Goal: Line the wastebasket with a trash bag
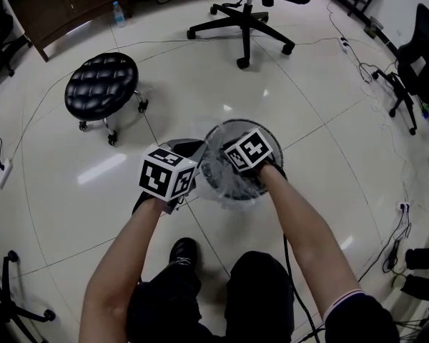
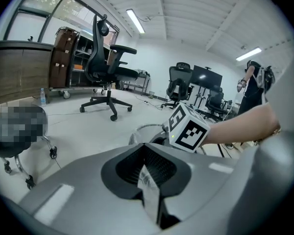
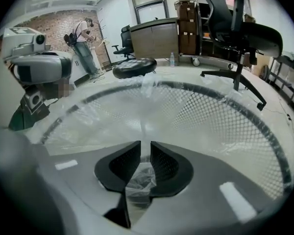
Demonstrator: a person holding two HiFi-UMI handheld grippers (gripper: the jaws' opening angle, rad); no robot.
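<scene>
Overhead, both tips are hidden; left gripper [image 2: 146, 153] pinches a bag [image 2: 150, 190] strip, right gripper [image 3: 145, 147] pinches bunched bag at the basket [image 3: 235, 126].

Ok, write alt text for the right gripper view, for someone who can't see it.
The right gripper pinches a bunch of the clear trash bag, close above the black mesh wastebasket, which the bag's film drapes across. Beyond it stand a black stool and an office chair.

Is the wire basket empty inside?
No, a clear trash bag is spread across the inside of the mesh wastebasket.
</scene>
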